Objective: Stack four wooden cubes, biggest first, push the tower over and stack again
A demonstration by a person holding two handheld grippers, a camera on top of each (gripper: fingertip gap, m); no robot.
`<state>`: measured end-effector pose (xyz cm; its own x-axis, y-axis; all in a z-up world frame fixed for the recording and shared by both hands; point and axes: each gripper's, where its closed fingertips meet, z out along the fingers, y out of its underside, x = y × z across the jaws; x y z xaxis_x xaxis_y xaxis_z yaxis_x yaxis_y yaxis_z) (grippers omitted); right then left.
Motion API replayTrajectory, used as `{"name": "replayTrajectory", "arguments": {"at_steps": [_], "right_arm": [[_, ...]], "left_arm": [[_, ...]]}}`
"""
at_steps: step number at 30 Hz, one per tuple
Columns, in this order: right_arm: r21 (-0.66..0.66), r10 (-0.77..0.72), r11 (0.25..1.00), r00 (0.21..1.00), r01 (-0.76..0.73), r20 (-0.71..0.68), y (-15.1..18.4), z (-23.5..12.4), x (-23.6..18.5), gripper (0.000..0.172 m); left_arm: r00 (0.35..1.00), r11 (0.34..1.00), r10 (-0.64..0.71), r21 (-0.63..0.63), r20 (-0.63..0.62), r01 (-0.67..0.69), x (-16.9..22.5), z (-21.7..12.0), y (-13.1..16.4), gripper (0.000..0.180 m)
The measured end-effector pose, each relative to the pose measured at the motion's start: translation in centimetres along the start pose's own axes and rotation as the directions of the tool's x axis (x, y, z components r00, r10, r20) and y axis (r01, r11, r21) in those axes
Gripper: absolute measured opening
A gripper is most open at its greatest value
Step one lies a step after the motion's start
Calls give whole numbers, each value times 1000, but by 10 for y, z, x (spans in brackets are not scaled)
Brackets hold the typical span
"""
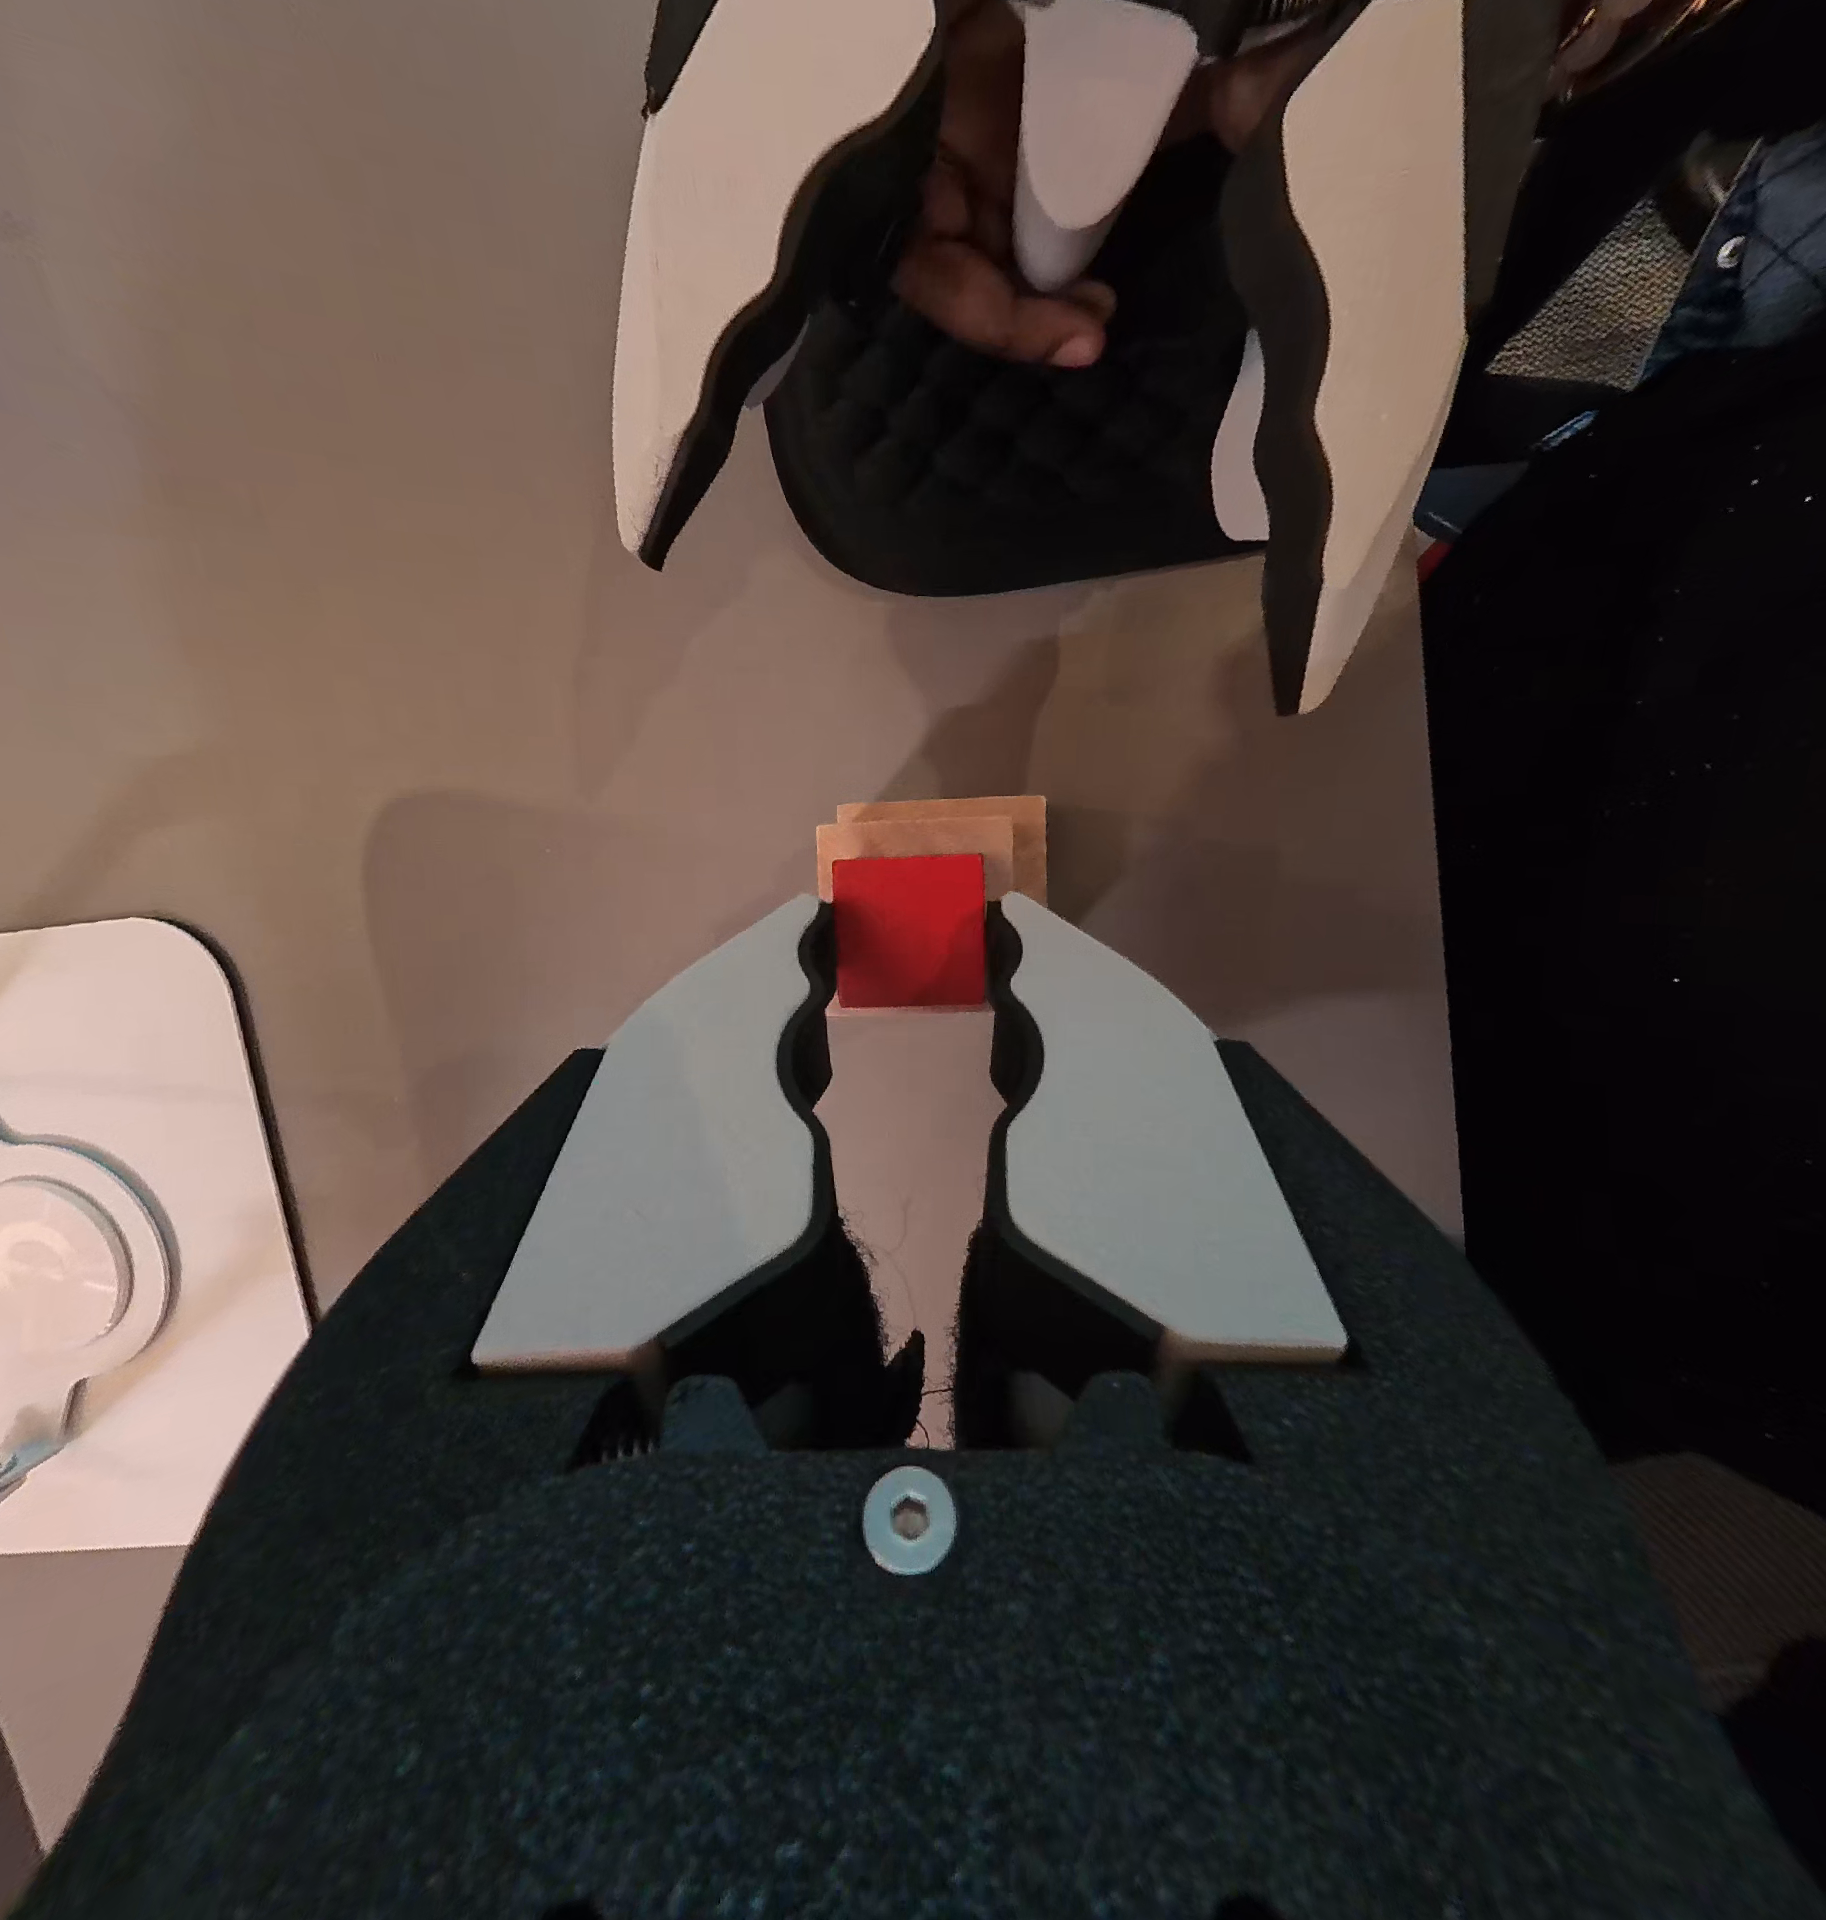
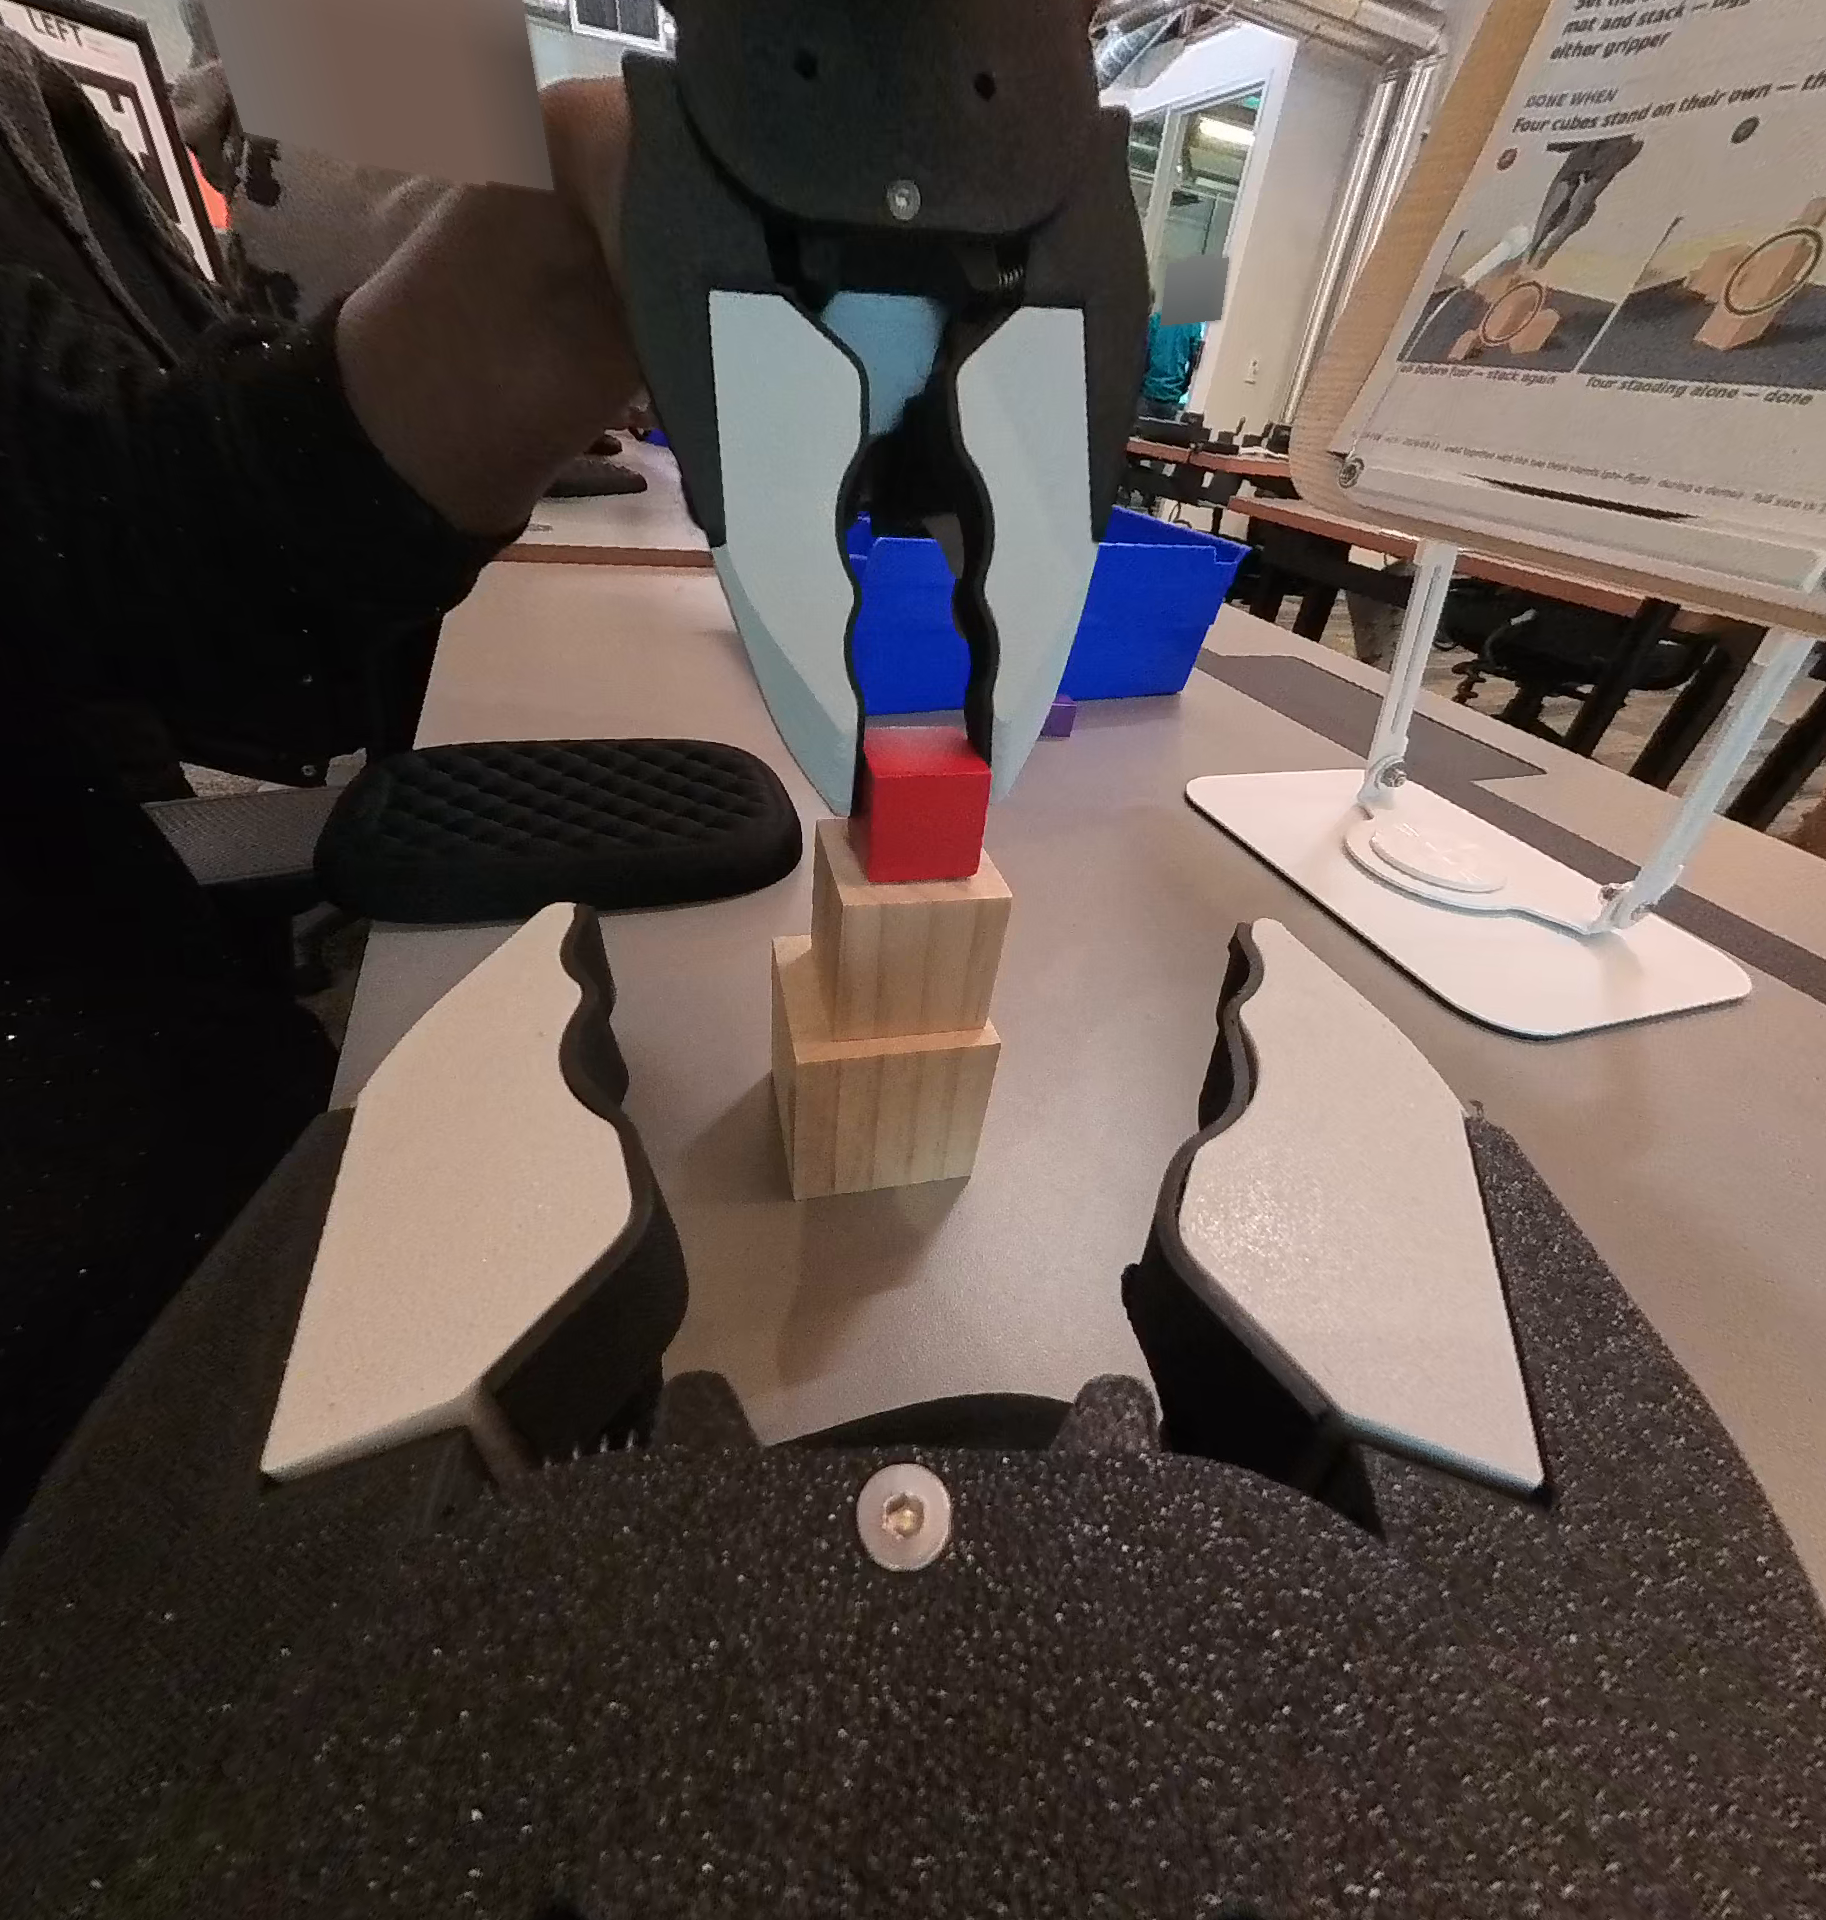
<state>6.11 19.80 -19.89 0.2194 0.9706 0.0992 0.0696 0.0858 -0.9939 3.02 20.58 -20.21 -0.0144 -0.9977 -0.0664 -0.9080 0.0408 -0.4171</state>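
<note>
L tongs (image 1: 909,925) grip red cube (image 1: 909,930); R tongs (image 2: 914,1029) wide.

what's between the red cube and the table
Two plain wooden cubes, stacked: the upper cube right under the red cube, the lower cube on the table. The right wrist view shows this.

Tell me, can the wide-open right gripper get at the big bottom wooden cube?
Probably yes. The right gripper is open, and the bottom wooden cube stands between its fingers with nothing in front, though the left gripper grips the red cube on top.
</note>
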Motion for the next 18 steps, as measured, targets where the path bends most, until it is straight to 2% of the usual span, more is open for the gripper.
{"name": "replayTrajectory", "arguments": {"at_steps": [13,15,18], "right_arm": [[1,-2,1000,1000,2,0,0,0,0,109],[2,-1,1000,1000,1,0,0,0,0,109],[6,-4,1000,1000,4,0,-1,-1,0,109]], "left_arm": [[1000,1000,-5,5,-14,5,1,2,0,29],[1000,1000,-2,13,-9,3,0,3,-1,39],[999,999,-9,37,30,8,-5,3,-3,71]]}}
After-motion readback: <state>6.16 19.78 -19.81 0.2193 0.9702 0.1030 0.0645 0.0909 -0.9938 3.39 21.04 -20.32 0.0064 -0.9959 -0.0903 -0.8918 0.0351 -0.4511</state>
